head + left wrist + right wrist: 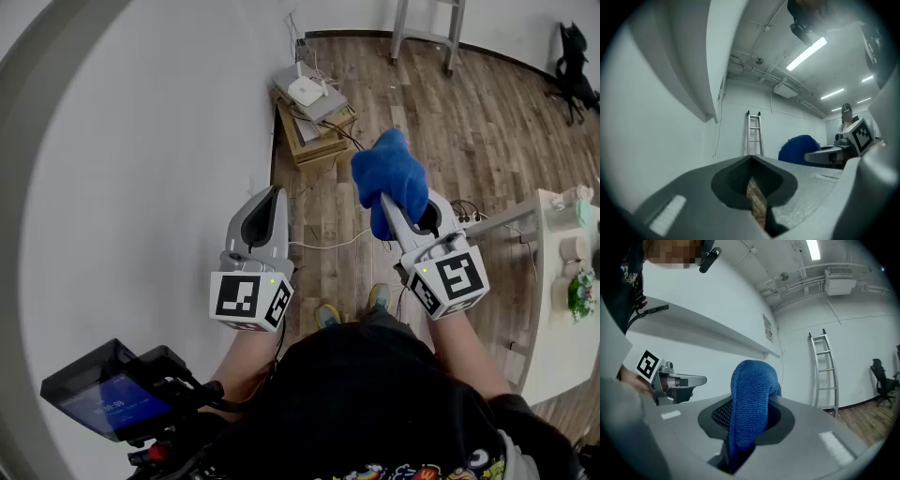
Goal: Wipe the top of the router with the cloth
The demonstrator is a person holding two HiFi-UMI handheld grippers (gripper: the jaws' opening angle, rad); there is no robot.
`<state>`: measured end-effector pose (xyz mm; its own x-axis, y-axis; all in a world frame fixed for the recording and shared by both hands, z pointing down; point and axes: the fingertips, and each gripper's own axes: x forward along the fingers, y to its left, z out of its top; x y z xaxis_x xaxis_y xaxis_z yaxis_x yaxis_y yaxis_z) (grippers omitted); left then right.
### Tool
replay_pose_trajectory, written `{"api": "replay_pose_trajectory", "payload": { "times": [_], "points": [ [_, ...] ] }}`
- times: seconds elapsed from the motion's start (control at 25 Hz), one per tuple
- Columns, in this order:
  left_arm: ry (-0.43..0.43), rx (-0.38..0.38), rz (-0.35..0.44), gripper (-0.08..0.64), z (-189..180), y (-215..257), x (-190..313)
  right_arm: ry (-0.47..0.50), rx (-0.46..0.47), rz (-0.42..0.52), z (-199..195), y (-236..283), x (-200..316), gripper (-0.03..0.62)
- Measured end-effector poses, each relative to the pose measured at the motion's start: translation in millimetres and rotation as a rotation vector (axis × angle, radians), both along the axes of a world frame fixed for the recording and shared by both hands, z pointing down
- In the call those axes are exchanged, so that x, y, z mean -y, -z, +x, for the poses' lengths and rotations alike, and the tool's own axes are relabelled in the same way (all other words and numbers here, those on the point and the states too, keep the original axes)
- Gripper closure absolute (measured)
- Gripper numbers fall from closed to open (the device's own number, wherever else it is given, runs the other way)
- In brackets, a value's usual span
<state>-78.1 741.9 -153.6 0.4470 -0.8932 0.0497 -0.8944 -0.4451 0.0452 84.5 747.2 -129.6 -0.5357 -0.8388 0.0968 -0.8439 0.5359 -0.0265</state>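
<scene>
While the right hand-held gripper [386,208] pinches the blue cloth [389,169] and the left hand-held gripper [273,193] is pressed together and empty, the white router [307,91] sits well apart on boxes [317,141], so wiping has not begun and the cloth probably needs carrying over first.

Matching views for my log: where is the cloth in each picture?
Head view: cloth right of centre, held out front.
Left gripper view: blue mound right of centre.
Right gripper view: centre, clamped between the jaws.
Shared landmark: the ladder by the far wall.
</scene>
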Motion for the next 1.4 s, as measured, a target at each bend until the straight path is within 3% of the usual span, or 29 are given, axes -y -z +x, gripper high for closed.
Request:
{"api": "replay_pose_trajectory", "payload": {
  "times": [0.48,0.76,1.0,1.2,1.4],
  "points": [
    [-0.033,-0.015,0.001,0.560,-13.0,-8.2,-5.1,0.024,0.015,0.012,-21.8,-9.8,-15.3,0.480],
    [-0.055,-0.011,-0.019,0.560,13.6,9.2,7.2,0.020,0.008,-0.020,6.6,0.7,-7.3,0.477],
    [-0.042,0.013,-0.032,0.560,58.2,-43.1,100.0,0.046,0.018,-0.022,46.4,-56.5,87.7,0.477],
    [0.001,0.026,-0.040,0.560,102.6,-50.3,162.5,0.108,0.033,-0.032,85.8,-67.4,165.1,0.476],
    [0.045,0.048,-0.056,0.560,114.8,-53.3,206.7,0.152,0.040,-0.036,99.5,-69.3,223.8,0.476]
  ]
}}
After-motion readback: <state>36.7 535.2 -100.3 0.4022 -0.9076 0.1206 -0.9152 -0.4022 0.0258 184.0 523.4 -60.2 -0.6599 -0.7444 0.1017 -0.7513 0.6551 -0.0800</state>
